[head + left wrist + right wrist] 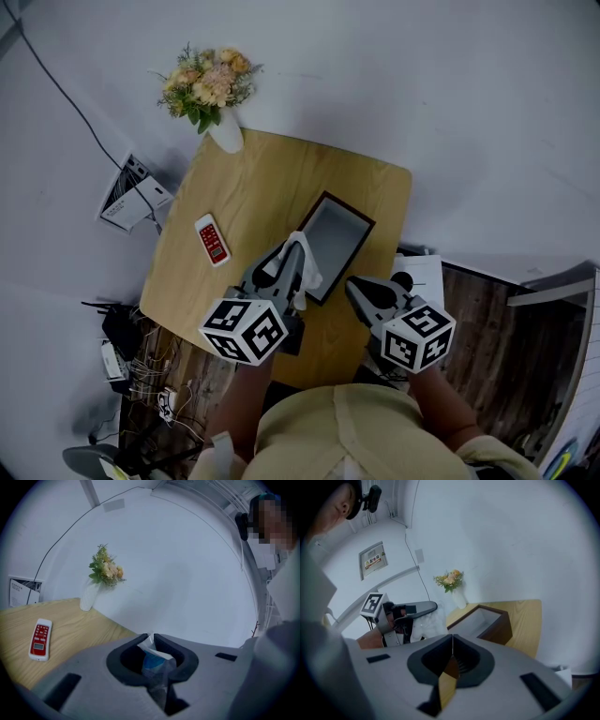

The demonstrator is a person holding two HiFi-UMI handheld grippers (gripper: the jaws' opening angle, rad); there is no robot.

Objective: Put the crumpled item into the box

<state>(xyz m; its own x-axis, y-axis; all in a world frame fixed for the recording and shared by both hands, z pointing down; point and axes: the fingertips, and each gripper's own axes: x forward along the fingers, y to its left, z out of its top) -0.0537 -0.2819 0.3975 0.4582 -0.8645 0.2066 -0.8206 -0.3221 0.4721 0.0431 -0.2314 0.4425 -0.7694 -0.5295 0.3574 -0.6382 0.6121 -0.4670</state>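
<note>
A crumpled white and blue wrapper (154, 660) is pinched between the jaws of my left gripper (151, 638), which is shut on it. In the head view this gripper (293, 249) hangs over the left edge of the dark-framed box (336, 236), with the white crumpled item (307, 270) drooping from it. My right gripper (357, 287) hovers at the box's near right corner, shut with nothing in it. In the right gripper view its jaws (452, 637) meet, and beyond them are the box (485, 620), the left gripper (412, 608) and the crumpled item (425, 628).
The wooden table (253, 183) carries a white vase of flowers (212, 86) at its far corner and a red and white remote (213, 240) at its left. Papers (130, 194) and cables (141, 361) lie on the floor to the left. A white sheet (420, 275) lies right of the table.
</note>
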